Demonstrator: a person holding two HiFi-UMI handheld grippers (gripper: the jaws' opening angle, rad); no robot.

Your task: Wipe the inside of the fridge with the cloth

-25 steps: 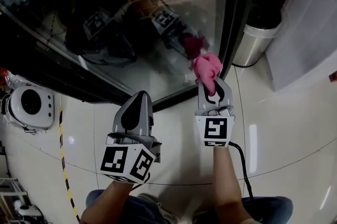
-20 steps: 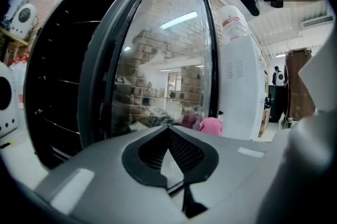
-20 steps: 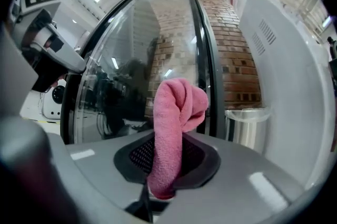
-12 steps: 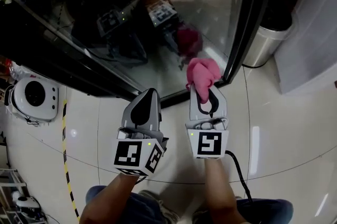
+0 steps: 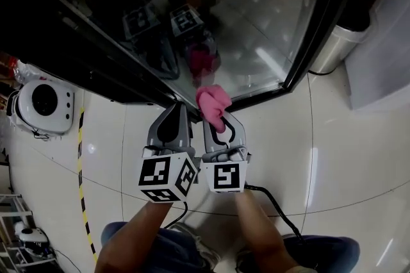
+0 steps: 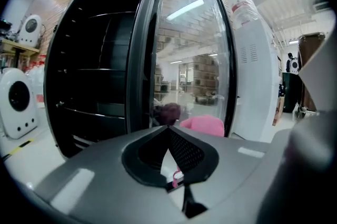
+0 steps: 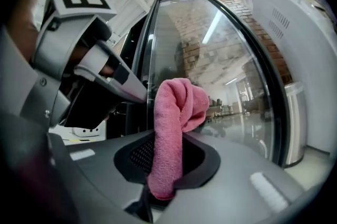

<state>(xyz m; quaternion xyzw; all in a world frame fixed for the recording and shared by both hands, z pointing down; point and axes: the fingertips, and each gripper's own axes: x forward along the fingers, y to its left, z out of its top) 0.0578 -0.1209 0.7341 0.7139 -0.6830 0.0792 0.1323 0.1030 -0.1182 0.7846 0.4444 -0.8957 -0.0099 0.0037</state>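
In the head view my right gripper [image 5: 218,119] is shut on a bunched pink cloth [image 5: 213,104], which sticks up out of the jaws just in front of the fridge's glass door [image 5: 256,22]. The right gripper view shows the cloth [image 7: 174,128] pinched upright between the jaws. Close beside it on the left, my left gripper [image 5: 174,111] is shut with nothing held. Ahead of the left gripper [image 6: 167,132] is the fridge's dark open inside [image 6: 95,75] with wire shelves, and the door's edge [image 6: 151,49] stands in the middle of that view.
A white round machine [image 5: 38,108] stands on the pale tiled floor at the left, beside a yellow-black tape line [image 5: 80,163]. A steel bin [image 5: 333,50] and a tall white appliance [image 5: 384,41] stand to the right of the door. A black cable [image 5: 269,201] trails behind my right hand.
Both grippers have moved left along the glass door, and the right one with the cloth has closed up against the left one. The cloth stays gripped.
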